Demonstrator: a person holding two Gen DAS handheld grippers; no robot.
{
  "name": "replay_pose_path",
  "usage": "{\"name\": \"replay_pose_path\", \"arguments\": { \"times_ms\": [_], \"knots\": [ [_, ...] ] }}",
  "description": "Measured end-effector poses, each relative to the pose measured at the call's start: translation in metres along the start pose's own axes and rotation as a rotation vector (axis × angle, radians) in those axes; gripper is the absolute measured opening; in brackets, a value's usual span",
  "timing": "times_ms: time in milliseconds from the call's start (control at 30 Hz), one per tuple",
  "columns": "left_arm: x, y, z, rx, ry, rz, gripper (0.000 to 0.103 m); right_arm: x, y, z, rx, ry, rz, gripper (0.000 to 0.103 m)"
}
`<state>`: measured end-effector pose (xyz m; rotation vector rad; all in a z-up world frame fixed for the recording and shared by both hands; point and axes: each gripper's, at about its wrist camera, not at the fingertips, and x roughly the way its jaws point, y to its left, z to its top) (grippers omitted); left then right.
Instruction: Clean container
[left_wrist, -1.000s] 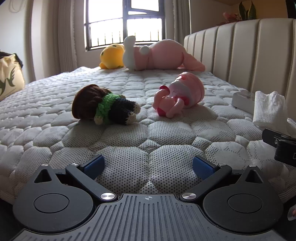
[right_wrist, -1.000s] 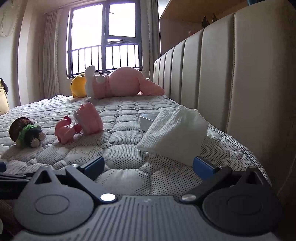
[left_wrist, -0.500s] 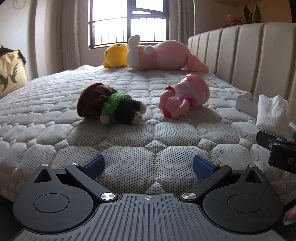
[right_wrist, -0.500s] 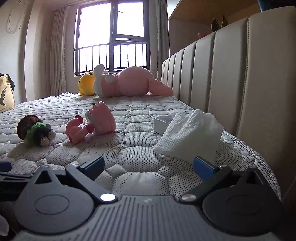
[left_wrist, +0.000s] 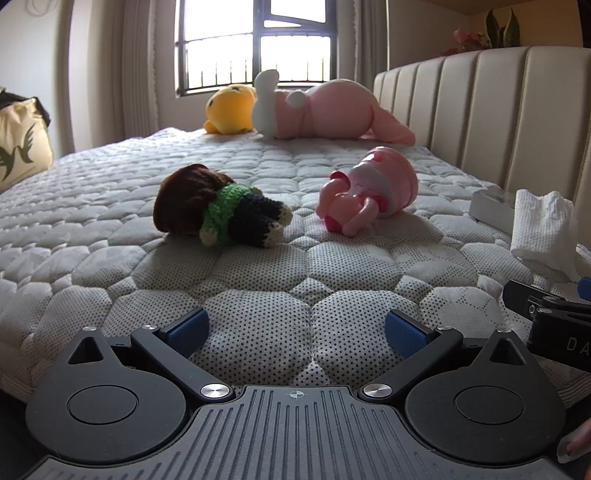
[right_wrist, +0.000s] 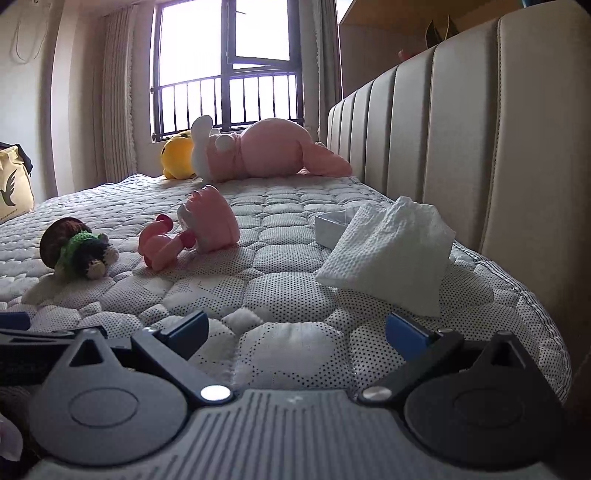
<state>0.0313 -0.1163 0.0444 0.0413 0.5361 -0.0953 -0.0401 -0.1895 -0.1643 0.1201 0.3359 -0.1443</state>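
**Hovering Above Mattress Edge, Both Grippers Empty**

Left gripper (left_wrist: 295, 328) and right gripper (right_wrist: 295, 328): jaws spread apart, holding nothing. White container (right_wrist: 330, 228) lies on the mattress (right_wrist: 288, 273) near the headboard, touching a crumpled paper towel (right_wrist: 391, 254).

Right hand-held gripper (right_wrist: 295, 330) sits low at the edge of the quilted white mattress (right_wrist: 291, 275), blue-padded fingers spread wide with nothing between them. Just ahead, a crumpled white paper towel (right_wrist: 391, 254) leans against a small white rectangular container (right_wrist: 328, 227) beside the beige padded headboard (right_wrist: 461, 147).
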Motion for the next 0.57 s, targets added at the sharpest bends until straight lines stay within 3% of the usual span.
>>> {"name": "replay_pose_path", "arguments": {
  "times_ms": [267, 567],
  "knots": [
    [-0.003, 0.007, 0.003, -0.016, 0.01, 0.0, 0.103, -0.005, 0.003, -0.003, 0.005, 0.033, 0.01, 0.103],
    [-0.013, 0.006, 0.004, 0.012, -0.04, -0.006, 0.103, -0.005, 0.005, -0.003, -0.002, 0.038, 0.016, 0.103]
  ]
}}
